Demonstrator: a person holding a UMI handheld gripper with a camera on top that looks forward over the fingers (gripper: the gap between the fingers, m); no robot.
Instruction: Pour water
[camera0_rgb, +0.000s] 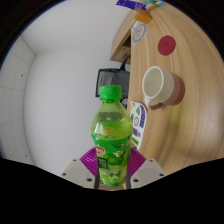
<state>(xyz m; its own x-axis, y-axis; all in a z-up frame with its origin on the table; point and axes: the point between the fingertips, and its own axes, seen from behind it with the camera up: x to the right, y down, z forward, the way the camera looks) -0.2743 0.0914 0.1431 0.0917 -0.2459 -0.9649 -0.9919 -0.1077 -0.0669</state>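
Note:
A green plastic bottle (110, 130) with a green cap and a green label stands between my fingers, and my gripper (111, 165) is shut on the bottle's lower body. Both purple pads (86, 162) press against its sides. Beyond the bottle, a white mug (160, 86) with a brown outer wall rests on the round wooden table (185, 120). The whole scene looks tilted, with the table to the right of the bottle. The bottle's cap is on.
A round red-and-white coaster or lid (165, 44) lies on the table past the mug. A white-and-purple carton (139, 120) sits just behind the bottle. A dark chair (108, 80) stands by the table's edge over a pale floor.

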